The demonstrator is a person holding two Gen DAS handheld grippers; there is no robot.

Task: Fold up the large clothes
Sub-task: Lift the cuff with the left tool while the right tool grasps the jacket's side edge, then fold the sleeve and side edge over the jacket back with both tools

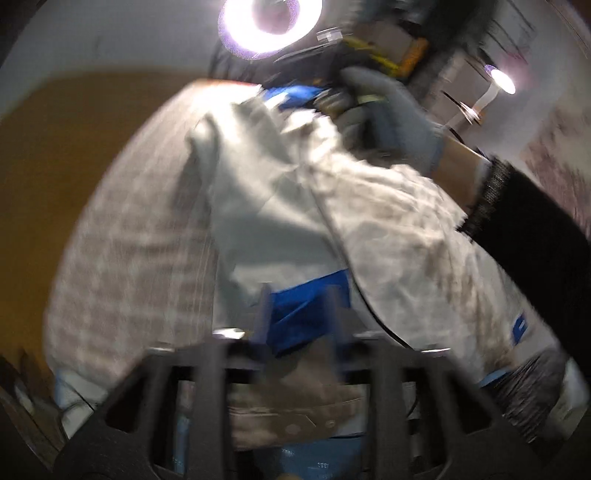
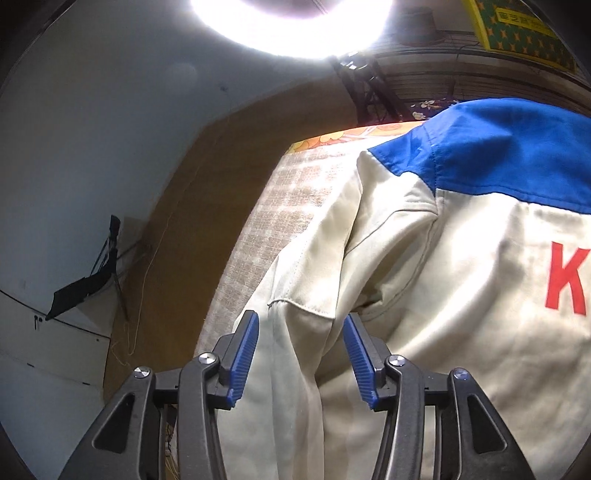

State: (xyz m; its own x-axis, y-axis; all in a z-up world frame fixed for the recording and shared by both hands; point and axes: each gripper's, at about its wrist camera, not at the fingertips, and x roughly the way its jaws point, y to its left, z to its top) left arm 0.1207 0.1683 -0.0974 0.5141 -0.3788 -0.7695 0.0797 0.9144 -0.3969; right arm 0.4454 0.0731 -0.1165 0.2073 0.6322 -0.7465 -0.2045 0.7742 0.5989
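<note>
A cream work jacket (image 2: 443,258) with a blue yoke (image 2: 517,155) and a red letter K lies on a checked beige cover (image 2: 295,206). My right gripper (image 2: 301,315) is open, and the jacket's cream sleeve (image 2: 295,369) runs through the gap between its blue pads (image 2: 243,354) without being pinched. The left wrist view is blurred. There my left gripper (image 1: 300,314) stands open over a blue cuff (image 1: 306,314) of the jacket (image 1: 277,184). A grey-gloved hand (image 1: 384,110) holds the right gripper at the jacket's far blue end.
A ring light (image 2: 291,22) glares overhead. The checked cover (image 1: 129,240) ends at an edge on the left, with brown floor (image 2: 192,221) beyond. A black sleeve (image 1: 535,236) crosses on the right. Boxes and shelving (image 1: 454,77) stand behind.
</note>
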